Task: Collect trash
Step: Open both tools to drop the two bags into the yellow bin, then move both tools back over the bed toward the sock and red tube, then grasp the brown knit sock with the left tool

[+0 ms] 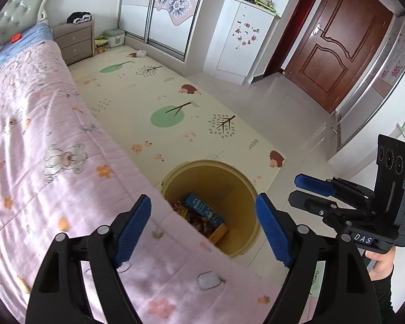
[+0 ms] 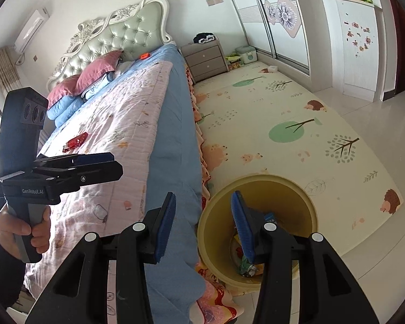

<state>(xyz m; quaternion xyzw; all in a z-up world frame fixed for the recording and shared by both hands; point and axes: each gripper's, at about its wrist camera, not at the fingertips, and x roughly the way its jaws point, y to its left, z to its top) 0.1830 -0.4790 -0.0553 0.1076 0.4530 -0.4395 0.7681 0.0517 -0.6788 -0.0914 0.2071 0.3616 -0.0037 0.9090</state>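
Left gripper (image 1: 203, 225): ribbed blue rubber fingers (image 1: 133, 228) spread wide, nothing between them, hanging over the bed edge. Right gripper (image 2: 201, 222): fingers apart too, empty, above the bin's rim.

Bin (image 1: 245, 186) is a round, smooth yellow plastic bucket on the floor, tight against the bed side, sitting on the corner of the foam play mat (image 1: 148, 102) (cream, printed trees and hedgehogs). Trash inside: a blue cardboard box (image 1: 203, 209), an orange carton (image 1: 219, 232) and crinkly wrappers (image 2: 247, 266).

One glossy red wrapper (image 2: 75, 141) lies on the quilt (image 1: 40, 135), well apart from the bin. Quilt is pink, stitched, cartoon-print, over a blue sheet (image 2: 172, 124). Headboard (image 2: 127, 35) is tufted grey-green with a white carved frame.
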